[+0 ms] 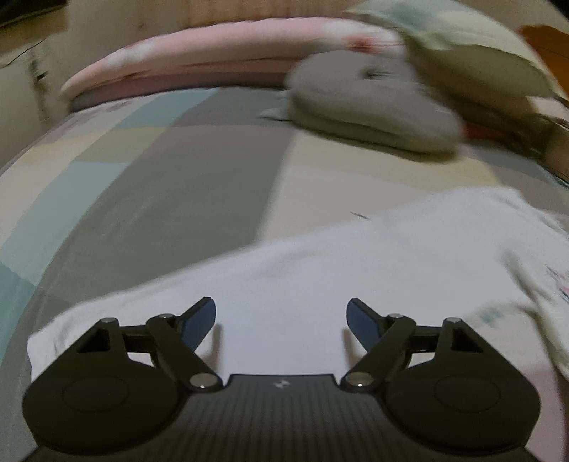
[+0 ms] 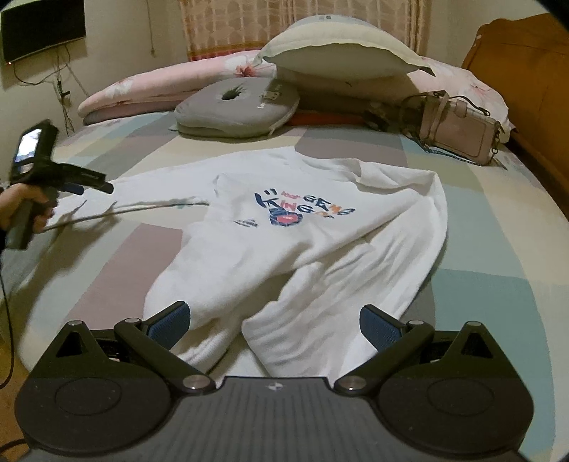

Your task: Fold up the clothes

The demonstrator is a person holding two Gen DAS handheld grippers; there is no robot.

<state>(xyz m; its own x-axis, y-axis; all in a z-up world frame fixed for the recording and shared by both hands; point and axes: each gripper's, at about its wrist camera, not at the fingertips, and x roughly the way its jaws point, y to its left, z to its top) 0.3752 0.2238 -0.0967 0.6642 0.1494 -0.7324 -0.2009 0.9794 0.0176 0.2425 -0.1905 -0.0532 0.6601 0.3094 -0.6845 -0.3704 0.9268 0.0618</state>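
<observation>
White long-sleeved sweatshirt [image 2: 306, 248] with a blue and red printed chest motif [image 2: 302, 209], spread face up across the middle of a bed [image 2: 498, 227] covered in a pastel patchwork sheet. Body partly folded, one sleeve doubled along the 3 o'clock edge, cuffs and hem trailing down toward 6 o'clock.

Right tool [image 2: 275, 325] low at 6 o'clock of the right wrist view, blue-padded fingers [image 2: 169, 325] spread wide apart, nothing between them, hovering just over the near cuffs of the sweatshirt.

Left tool [image 2: 96, 183] at 9 o'clock in the same view, gripped by a hand [image 2: 23, 208], tip over the garment's left sleeve; a thin fold of white cloth stretched from that spot toward the chest. Left tool [image 1: 281, 321] in its own blurred view with blue pads [image 1: 201, 321] well apart, empty, white fabric [image 1: 320, 277] directly beneath and ahead.

Grey ring-shaped cushion [image 2: 238, 106] at 12 o'clock beyond the sweatshirt, cream pillow [image 2: 341, 53] tilted above it, pink floral rolled quilt [image 2: 170, 81] behind. Pale pink handbag [image 2: 462, 131] with straps at 2 o'clock, near the bed's far edge, well apart from the sweatshirt. Dark wall-mounted screen [image 2: 42, 32] at 10 o'clock, patterned curtain [image 2: 249, 25] at 12.
</observation>
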